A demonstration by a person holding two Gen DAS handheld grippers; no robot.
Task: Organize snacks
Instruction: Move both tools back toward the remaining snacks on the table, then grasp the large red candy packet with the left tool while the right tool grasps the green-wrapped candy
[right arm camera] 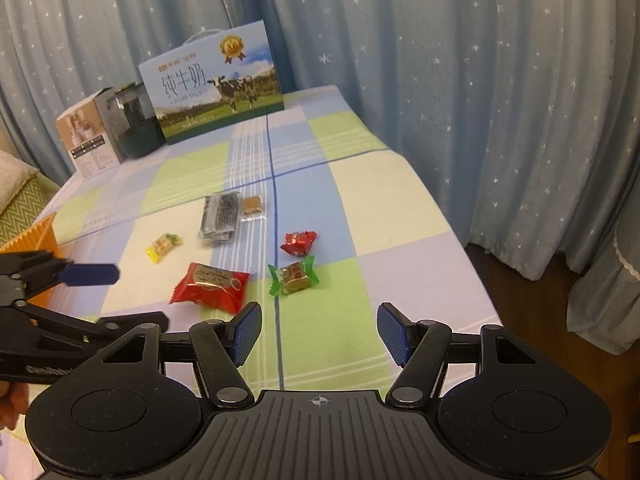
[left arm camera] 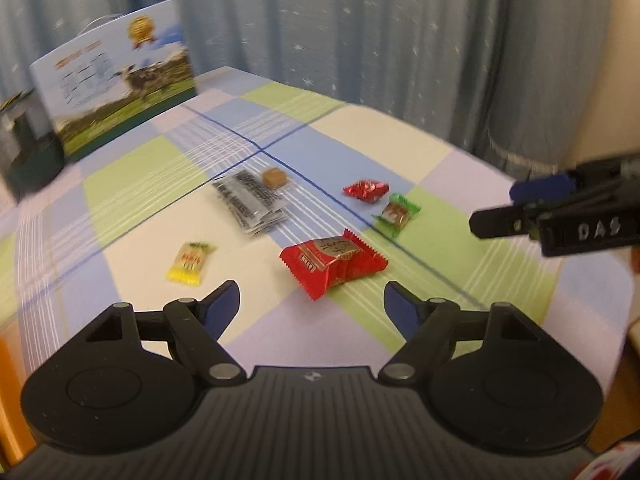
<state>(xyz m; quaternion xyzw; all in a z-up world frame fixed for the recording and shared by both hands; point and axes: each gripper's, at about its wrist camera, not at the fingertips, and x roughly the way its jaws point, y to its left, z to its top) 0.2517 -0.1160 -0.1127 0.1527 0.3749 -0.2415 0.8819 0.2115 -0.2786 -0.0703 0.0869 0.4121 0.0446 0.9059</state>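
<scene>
Several snacks lie on the checked tablecloth [right arm camera: 384, 200]. A large red packet [left arm camera: 334, 266] [right arm camera: 210, 287] sits just ahead of my left gripper [left arm camera: 312, 292], which is open and empty above the cloth. Nearby are a green-wrapped candy [left arm camera: 396, 214] [right arm camera: 294, 276], a small red candy [left arm camera: 366, 191] [right arm camera: 298, 242], a yellow candy [left arm camera: 190, 262] [right arm camera: 163, 246], a stack of grey packets [left arm camera: 250, 202] [right arm camera: 219, 216] and a brown cube in clear wrap [left arm camera: 275, 178] [right arm camera: 252, 205]. My right gripper [right arm camera: 319, 312] [left arm camera: 494, 208] is open and empty, short of the green candy.
A milk carton box with a cow picture [right arm camera: 216, 84] [left arm camera: 116, 80] stands at the table's far end, with a dark box [right arm camera: 132, 120] and a white box [right arm camera: 88, 140] beside it. An orange basket [right arm camera: 40, 240] sits at the left edge. Blue curtains hang behind; the floor [right arm camera: 520, 300] lies right.
</scene>
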